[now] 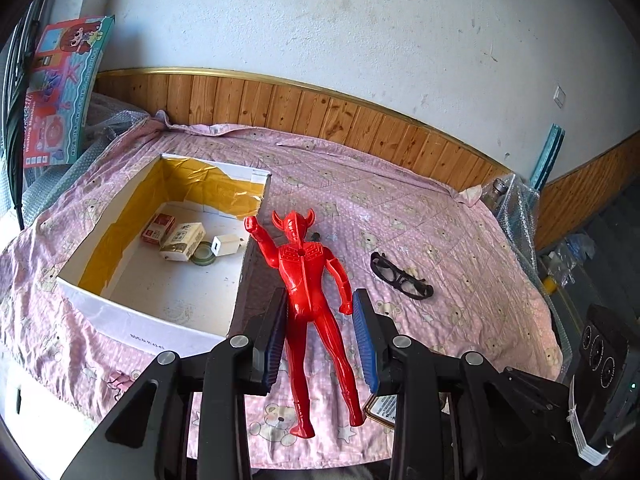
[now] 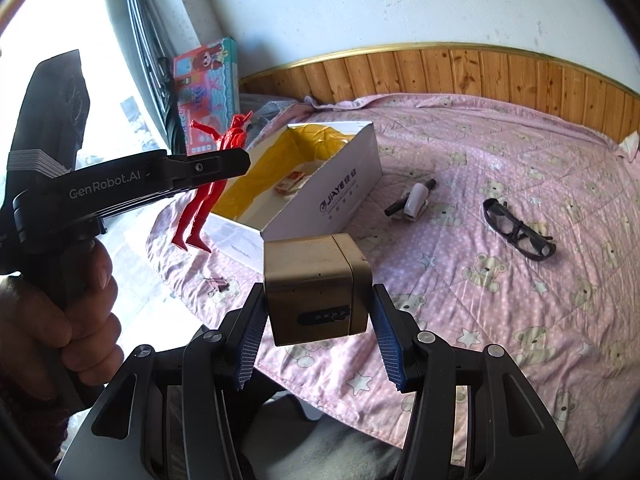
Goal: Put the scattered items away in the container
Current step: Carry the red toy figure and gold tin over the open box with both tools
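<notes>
My left gripper (image 1: 320,300) is shut on a red plastic toy figure (image 1: 308,288), gripping it at the hips. In the right wrist view the red figure (image 2: 200,204) hangs in the air from the left gripper (image 2: 240,160), just left of the open white cardboard box (image 2: 340,200). The box (image 1: 168,332) has a yellow lining and holds several small cartons and a tape roll. My right gripper (image 2: 320,320) is shut on a gold cube-shaped box (image 2: 316,288), held above the pink bedspread. Black glasses (image 2: 516,228) (image 1: 400,276) lie on the bedspread.
A black pen with a white clip-like item (image 2: 414,198) lies right of the box, and a binder clip (image 2: 216,283) near the bed's edge. A colourful toy carton (image 1: 60,92) leans at the wall. A wooden headboard (image 1: 360,120) borders the bed. A hand (image 2: 80,292) holds the left gripper's handle.
</notes>
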Tool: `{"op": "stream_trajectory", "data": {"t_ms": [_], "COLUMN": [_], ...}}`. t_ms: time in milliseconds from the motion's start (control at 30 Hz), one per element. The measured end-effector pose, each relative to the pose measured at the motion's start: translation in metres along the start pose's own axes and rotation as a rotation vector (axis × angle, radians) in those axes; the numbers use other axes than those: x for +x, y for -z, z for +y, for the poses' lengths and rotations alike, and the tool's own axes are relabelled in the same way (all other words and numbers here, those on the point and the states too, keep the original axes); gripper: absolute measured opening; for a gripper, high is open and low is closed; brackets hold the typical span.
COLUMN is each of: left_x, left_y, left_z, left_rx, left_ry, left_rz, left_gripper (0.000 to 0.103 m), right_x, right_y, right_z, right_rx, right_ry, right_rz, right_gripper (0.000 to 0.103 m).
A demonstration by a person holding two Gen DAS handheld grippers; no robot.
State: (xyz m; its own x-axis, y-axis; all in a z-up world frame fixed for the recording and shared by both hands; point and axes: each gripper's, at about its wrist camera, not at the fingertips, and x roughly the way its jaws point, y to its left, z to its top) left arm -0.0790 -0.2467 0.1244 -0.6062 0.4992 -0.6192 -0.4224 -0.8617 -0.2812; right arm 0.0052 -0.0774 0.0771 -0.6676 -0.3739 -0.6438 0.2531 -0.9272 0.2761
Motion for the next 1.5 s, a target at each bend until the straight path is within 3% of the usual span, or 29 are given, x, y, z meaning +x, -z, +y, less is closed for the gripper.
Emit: {"op": "stream_trajectory", "data": {"t_ms": [700,1500], "left_x": [-0.045,-0.052], "left_y": [0.011,0.007], "left_z": [0.034,0.087], "left_rx": [-0.065,-0.16], "left_ry": [-0.003,-0.042], "left_rz": [-0.077,-0.1], "left_gripper": [0.033,0.033], "right_x": [-0.013,0.011], "right_y": [-0.004,-0.035], "right_z": [0.053,0.082], "right_rx": [-0.104,-0.173], "right_ry": [-0.015,-0.029], "right_rz": [-0.02,-0.012], "right_gripper": [0.054,0.054]}}
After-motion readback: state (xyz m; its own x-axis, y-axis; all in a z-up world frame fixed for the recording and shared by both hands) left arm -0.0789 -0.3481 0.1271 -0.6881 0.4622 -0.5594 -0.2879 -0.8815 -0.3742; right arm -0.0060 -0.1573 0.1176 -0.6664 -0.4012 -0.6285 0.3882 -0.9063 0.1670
